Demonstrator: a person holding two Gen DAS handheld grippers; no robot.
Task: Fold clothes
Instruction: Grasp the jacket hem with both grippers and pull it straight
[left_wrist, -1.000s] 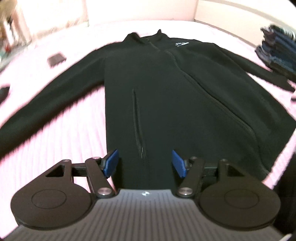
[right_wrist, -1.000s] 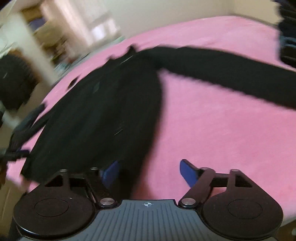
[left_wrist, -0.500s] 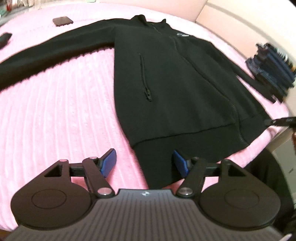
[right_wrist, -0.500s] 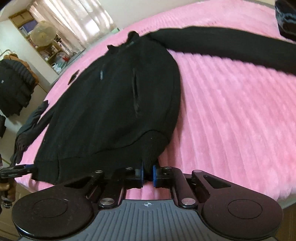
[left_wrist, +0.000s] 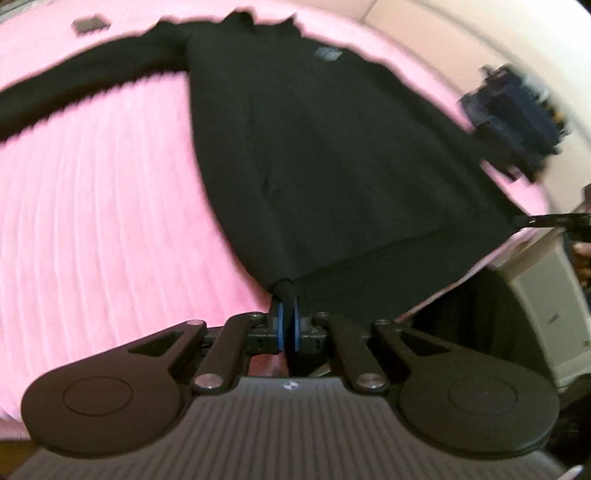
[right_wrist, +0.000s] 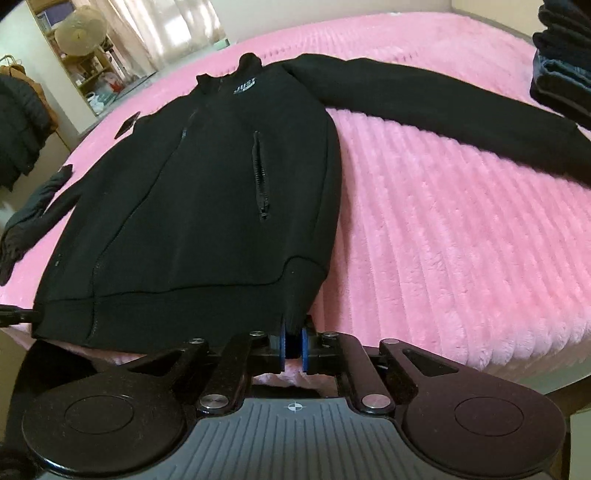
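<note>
The left tongs (left_wrist: 285, 322) are closed on a pinch of the hem corner of the black zip jacket (left_wrist: 332, 147), the fabric drawn into a small peak between the blue pads. The right tongs (right_wrist: 293, 345) are likewise closed on the opposite hem corner, where the ribbed band is nipped between the pads.

The jacket is laid front-up on the pink ribbed bedspread (right_wrist: 461, 221), its hem at the near edge of the bed and partly overhanging it. Its long axis runs from the tongs away to the collar (right_wrist: 247, 61), which points at the far side of the bed. The chest logo (right_wrist: 245, 88) and a pocket zip (right_wrist: 260, 177) are seen face-up. Both sleeves are spread outward, nearly across the long axis; the right-hand sleeve (right_wrist: 443, 103) reaches toward a stack of folded dark clothes (right_wrist: 561, 62).

Only a narrow bite of thick fabric is held on each side, so a corner may be lost if the hem is lifted sharply or the two tongs are pulled apart. The plush bedspread is likely to drag on the fleece, so the body may be bunched rather than carried over cleanly. If one side is raised faster than the other, the fold line would be skewed off the long axis. The outstretched sleeves may trail and be trapped under the fold, and the stack may be brushed by the cuff.
</note>
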